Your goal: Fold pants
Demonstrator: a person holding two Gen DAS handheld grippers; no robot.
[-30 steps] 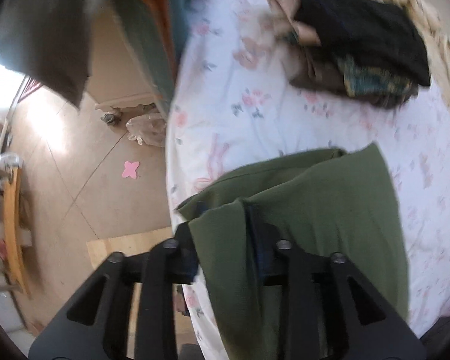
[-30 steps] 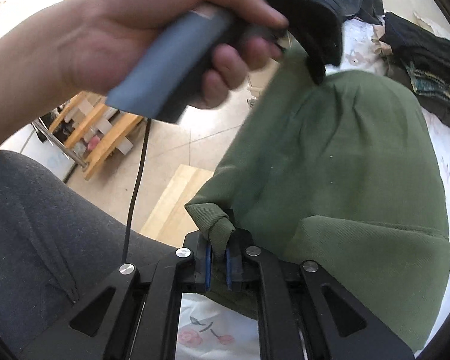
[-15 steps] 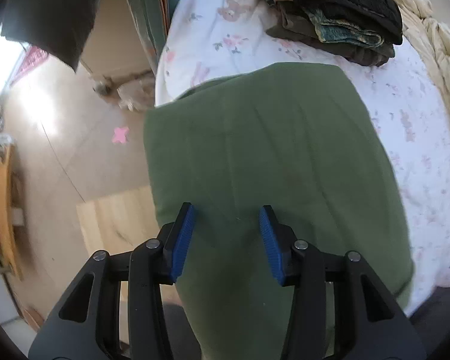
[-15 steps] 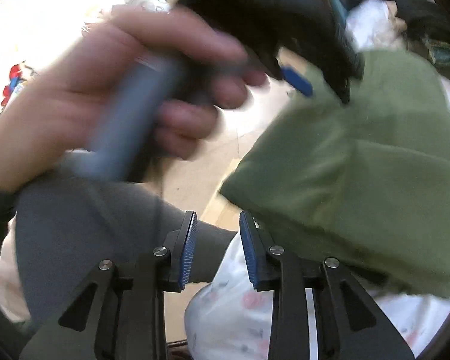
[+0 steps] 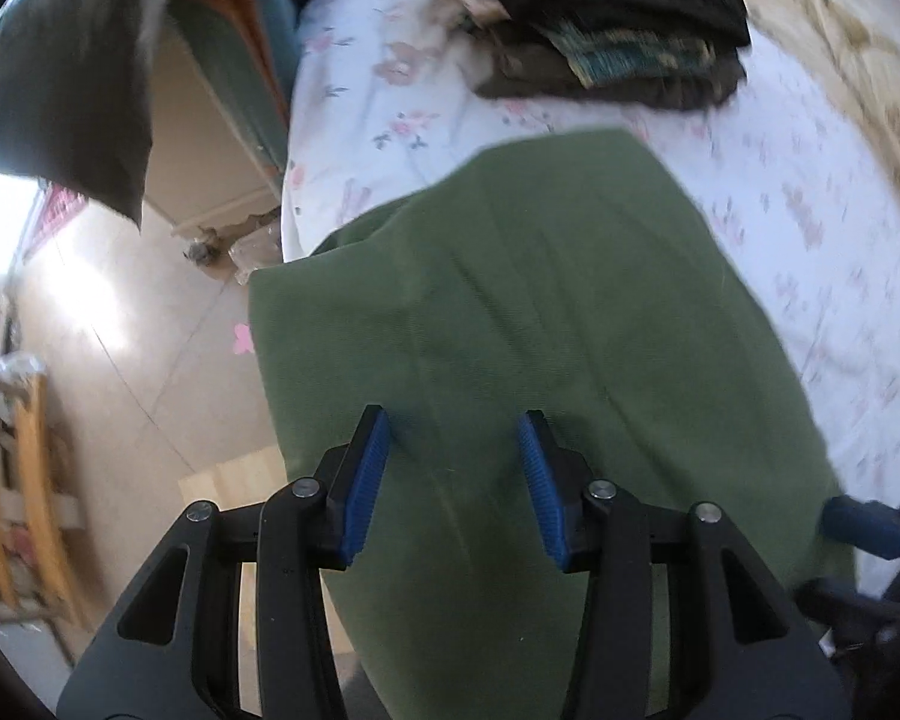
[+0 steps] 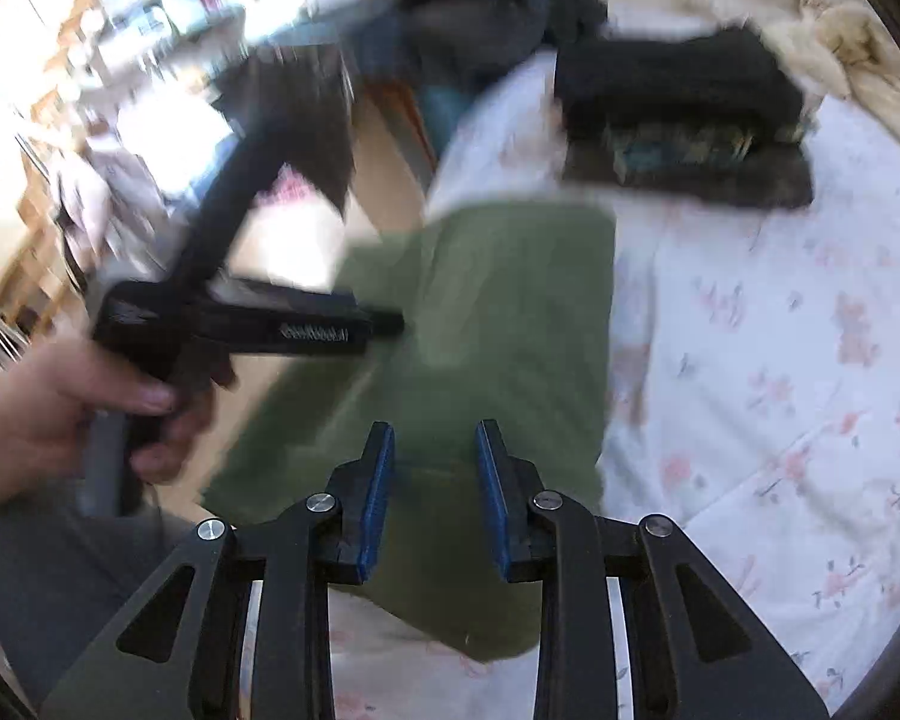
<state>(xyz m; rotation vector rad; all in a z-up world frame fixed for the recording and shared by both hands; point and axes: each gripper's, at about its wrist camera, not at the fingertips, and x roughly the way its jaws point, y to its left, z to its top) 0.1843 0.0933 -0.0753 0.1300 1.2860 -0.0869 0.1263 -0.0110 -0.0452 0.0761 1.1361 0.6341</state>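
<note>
Pants of green cotton [image 5: 540, 324] lie folded at the near edge of the flowered bedsheet [image 5: 810, 222]. Both the left gripper [image 5: 456, 468] and the right gripper [image 6: 435, 480] hover spread and empty; I would smooth the fold before pinching again.

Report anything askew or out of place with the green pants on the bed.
The folded green pants hang past the bed's edge over the floor, and a lower layer pokes out unevenly at their far left corner.
</note>
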